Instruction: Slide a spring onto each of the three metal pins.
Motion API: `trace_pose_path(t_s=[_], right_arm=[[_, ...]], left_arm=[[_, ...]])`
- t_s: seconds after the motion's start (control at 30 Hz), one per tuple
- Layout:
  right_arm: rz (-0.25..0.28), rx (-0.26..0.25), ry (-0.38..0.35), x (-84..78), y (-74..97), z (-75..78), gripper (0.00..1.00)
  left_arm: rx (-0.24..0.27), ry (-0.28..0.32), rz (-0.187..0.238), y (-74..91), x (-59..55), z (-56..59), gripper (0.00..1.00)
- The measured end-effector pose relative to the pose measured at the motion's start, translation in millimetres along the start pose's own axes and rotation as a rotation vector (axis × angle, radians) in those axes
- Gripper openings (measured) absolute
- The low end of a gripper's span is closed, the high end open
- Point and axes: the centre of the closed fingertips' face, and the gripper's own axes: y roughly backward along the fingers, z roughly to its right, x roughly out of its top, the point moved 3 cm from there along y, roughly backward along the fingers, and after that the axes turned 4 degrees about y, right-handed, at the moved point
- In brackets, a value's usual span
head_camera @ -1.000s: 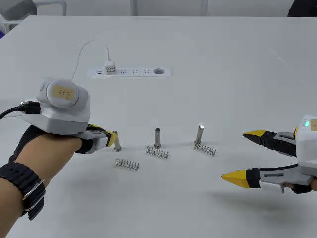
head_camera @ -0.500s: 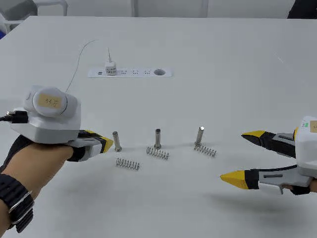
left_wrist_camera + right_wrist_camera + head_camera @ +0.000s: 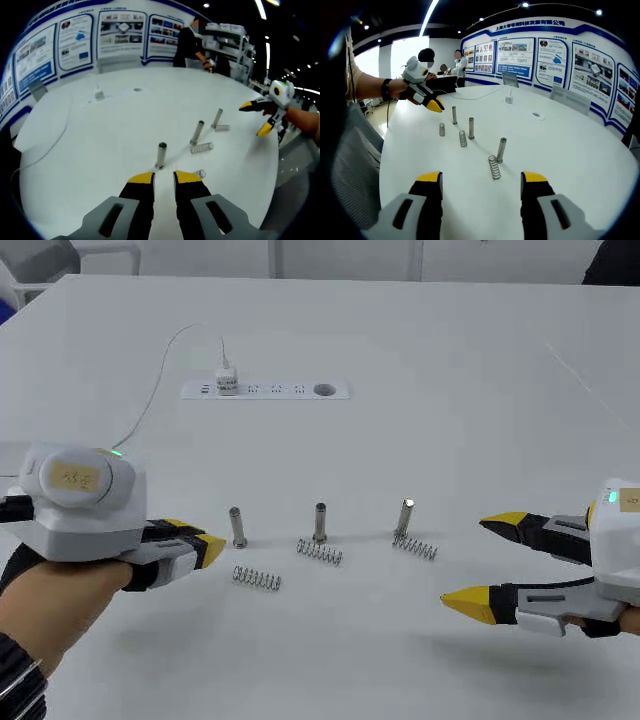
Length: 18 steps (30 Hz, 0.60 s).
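Three metal pins stand upright in a row on the white table: left pin, middle pin, right pin. A spring lies flat by each: left spring, middle spring, right spring. My left gripper hovers just left of the left pin, its jaws a narrow gap apart and holding nothing. My right gripper hangs to the right of the right spring, jaws wide apart and empty; the right pin and its spring lie ahead of it.
A white power strip with a plugged-in charger and a trailing cable lies farther back on the table. People stand beyond the table's far side. The table's near edge is close behind both grippers.
My left gripper has drawn back to the left, away from the left pin it was beside. The right gripper has hardly moved. Pins and springs lie as before.
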Motion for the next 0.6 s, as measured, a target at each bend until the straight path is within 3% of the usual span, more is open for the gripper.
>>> trace_pose_path(t_s=[0.27, 0.6], right_arm=[[-0.006, 0.008, 0.004, -0.8, -2.5, -0.4, 0.61], [-0.024, 0.060, 0.031, 2.3, -13.5, -16.2, 0.59]], left_arm=[[-0.042, -0.016, 0.045, 4.2, -6.6, 5.0, 0.17], [-0.089, -0.049, 0.079, 11.1, -15.6, 7.8, 0.20]])
